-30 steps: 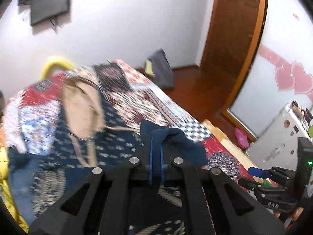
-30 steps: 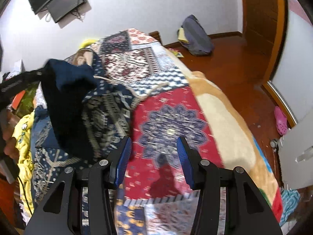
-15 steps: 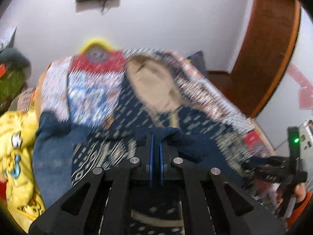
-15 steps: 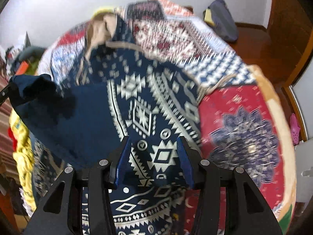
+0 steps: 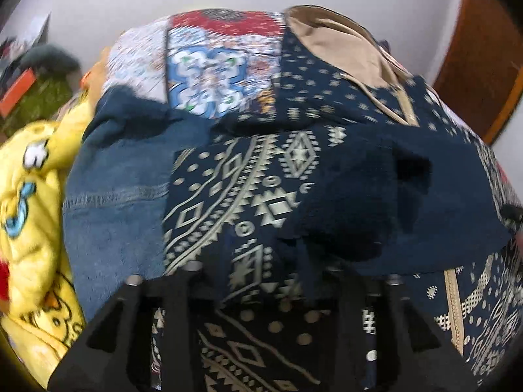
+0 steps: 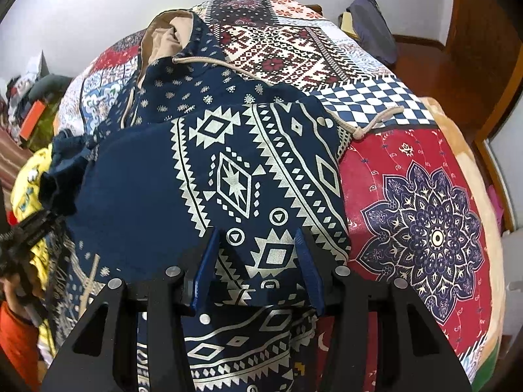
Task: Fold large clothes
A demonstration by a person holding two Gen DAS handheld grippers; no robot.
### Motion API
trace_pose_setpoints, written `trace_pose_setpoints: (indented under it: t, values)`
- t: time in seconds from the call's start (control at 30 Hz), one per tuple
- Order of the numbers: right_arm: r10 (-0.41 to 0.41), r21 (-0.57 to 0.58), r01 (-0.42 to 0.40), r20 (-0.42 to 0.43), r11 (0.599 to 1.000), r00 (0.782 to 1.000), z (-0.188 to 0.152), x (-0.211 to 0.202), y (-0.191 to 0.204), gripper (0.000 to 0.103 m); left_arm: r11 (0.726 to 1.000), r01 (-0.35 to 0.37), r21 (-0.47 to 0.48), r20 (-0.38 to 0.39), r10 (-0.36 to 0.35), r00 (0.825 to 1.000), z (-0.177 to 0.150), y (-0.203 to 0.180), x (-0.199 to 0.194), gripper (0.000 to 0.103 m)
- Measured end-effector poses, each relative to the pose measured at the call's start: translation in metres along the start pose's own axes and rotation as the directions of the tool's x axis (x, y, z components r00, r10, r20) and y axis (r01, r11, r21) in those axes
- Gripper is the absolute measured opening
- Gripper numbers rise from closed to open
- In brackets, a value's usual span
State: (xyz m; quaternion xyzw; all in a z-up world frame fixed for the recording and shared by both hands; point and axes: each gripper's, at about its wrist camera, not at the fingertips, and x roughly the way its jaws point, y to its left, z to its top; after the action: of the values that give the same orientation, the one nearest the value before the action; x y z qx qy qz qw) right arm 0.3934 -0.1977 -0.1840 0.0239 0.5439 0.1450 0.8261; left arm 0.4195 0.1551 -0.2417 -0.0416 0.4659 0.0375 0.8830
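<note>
We locate the navy hooded garment with cream geometric print and tan hood lining (image 6: 248, 170) spread on the patchwork-quilt bed (image 6: 425, 228), one sleeve folded across its front. The right hand-held gripper (image 6: 258, 271) hovers above the print with its blue fingers wide apart, holding nothing. The left hand-held gripper (image 5: 264, 281) is draped in navy fabric — we cannot tell whether it grips. Risk: if the sleeve snags when it is let go, the fold drags out of line; the loose cream drawstring (image 6: 366, 127) could also catch. No readable writing or brand appears.
</note>
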Motion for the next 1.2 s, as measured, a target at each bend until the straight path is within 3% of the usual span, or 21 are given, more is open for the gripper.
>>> trace_pose_setpoints:
  t: [0.1, 0.33, 0.47, 0.63, 0.93, 1.2]
  values:
    - [-0.031, -0.036, 0.031, 0.008, 0.999, 0.999, -0.003, 0.001, 0.006, 0.047, 0.998, 0.046, -0.051, -0.01, -0.046, 0.999, -0.005, 0.014, 0.0, 0.048]
    - [-0.055, -0.082, 0.056, 0.015, 0.995, 0.998, -0.005, 0.003, 0.011, 0.051, 0.987, 0.064, -0.145, 0.001, -0.065, 0.998, -0.014, 0.031, -0.012, 0.052]
    - [-0.062, -0.08, 0.061, -0.003, 0.995, 0.998, -0.002, 0.003, 0.013, 0.051, 0.996, -0.085, -0.037, -0.013, 0.085, 0.996, -0.019, 0.025, -0.018, 0.052]
    - [-0.063, -0.073, 0.062, -0.014, 0.995, 0.998, 0.007, -0.009, 0.016, 0.051, 0.992, -0.107, 0.062, -0.023, 0.108, 0.994, -0.019, 0.022, -0.035, 0.052]
    - [-0.035, -0.118, 0.051, 0.138, 0.992, 0.99, 0.044, -0.068, 0.028, 0.051, 0.986, -0.014, 0.165, 0.075, 0.002, 0.997, 0.029, -0.006, -0.092, 0.062]
    - [0.056, -0.114, -0.03, 0.24, 0.993, 0.969, 0.097, -0.089, 0.044, 0.051, 0.979, 0.056, 0.196, 0.153, -0.087, 0.984, 0.095, -0.039, -0.104, 0.068]
